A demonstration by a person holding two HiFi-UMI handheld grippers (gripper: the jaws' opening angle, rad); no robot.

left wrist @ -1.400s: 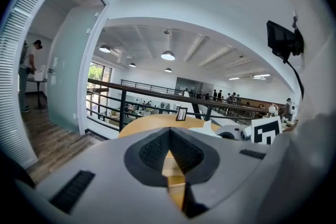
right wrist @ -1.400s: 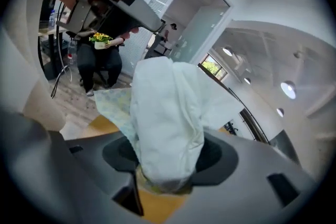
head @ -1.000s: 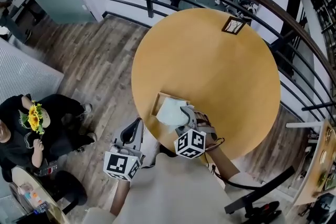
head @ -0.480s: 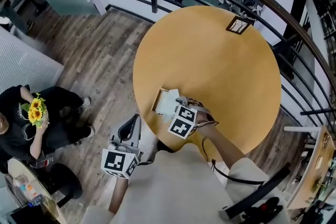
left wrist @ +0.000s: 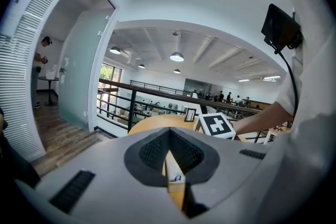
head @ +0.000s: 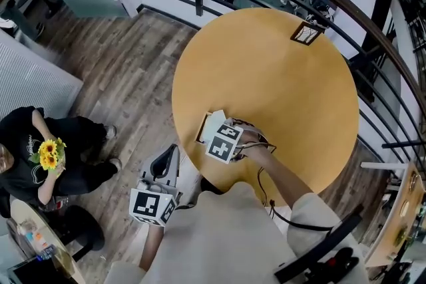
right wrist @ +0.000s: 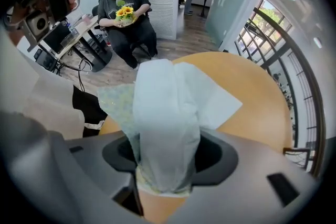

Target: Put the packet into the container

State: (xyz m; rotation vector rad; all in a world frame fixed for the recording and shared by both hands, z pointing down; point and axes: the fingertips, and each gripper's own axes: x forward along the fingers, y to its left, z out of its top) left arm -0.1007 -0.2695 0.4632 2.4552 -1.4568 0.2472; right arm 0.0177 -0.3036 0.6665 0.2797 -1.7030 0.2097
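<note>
Since the earlier frame the L gripper [left wrist: 168,136] was barely shifted (jaws together, empty, off the table [head: 279,90] edge), while the R gripper [right wrist: 167,157] was tipped nose-down over the container [head: 202,130]. The packet [right wrist: 163,113], pale, soft & crumpled, is clamped in its wide-set jaws. Placing is judged underway, w/ release needed once it's seated inside.

Our right gripper [head: 221,136] over the container [head: 201,130]
We point it down near the round table's [head: 279,96] near edge, a pale packet [head: 214,120] showing just past its marker cube. Our left gripper [head: 170,157] hangs off the table above the plank floor [head: 113,63]; a small framed card [head: 306,32] stands at the far edge.
</note>
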